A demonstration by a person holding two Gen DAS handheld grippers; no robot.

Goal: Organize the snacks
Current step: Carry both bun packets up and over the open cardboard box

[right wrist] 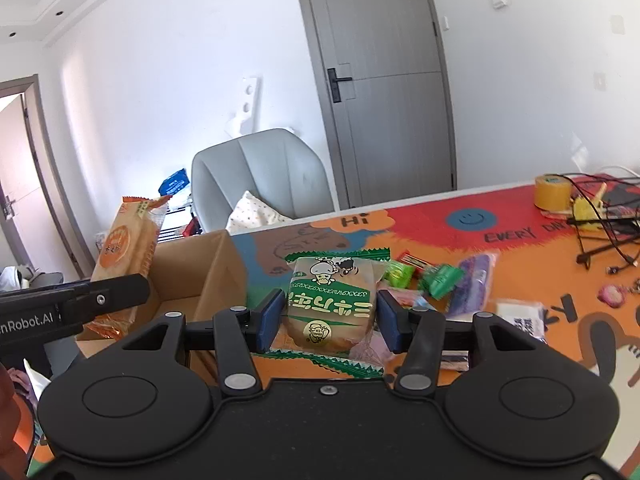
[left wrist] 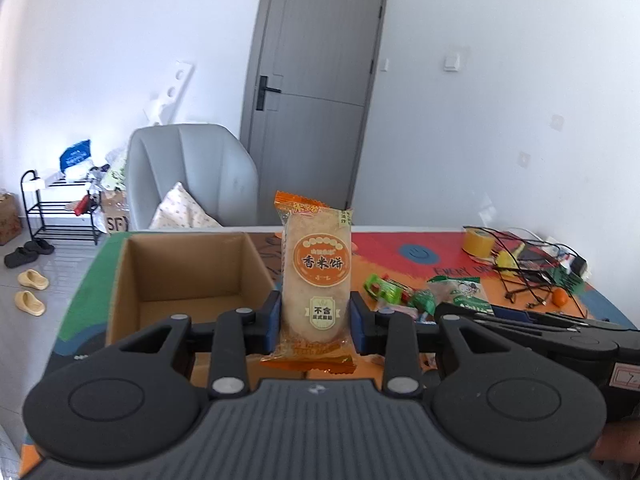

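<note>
Between the blue pads of the left gripper (left wrist: pixel 315 322) stands an orange rice-cracker packet (left wrist: pixel 315 276), clamped at its lower half, upright, its top seal free above the jaws. Right gripper (right wrist: pixel 328 322) likewise closed on a green-labelled bun packet (right wrist: pixel 334 300), pads pressing the wrapper sides, print upside down to the camera.

Just left of both grippers, near edge of the table (right wrist: pixel 520 248): an open cardboard box (left wrist: pixel 180 276), nothing visible inside from these angles. In the right wrist view the orange packet hangs over the box's left wall. Right of the grippers, a loose scatter of small wrapped snacks (right wrist: pixel 436 280), green and purple, lying flat on the patterned mat. Far right: yellow tape roll (right wrist: pixel 554 192), tangle of black cables (right wrist: pixel 608 232).

Judgement: both packets lifted, box is the likely destination.

Risks:
- Wrappers are slick and air-filled; a pinch on film rather than contents could let a packet slide out in transit.
- Both grippers heading for one box opening may collide.
- Tall cracker packet could catch the box rim and tip outside.
</note>
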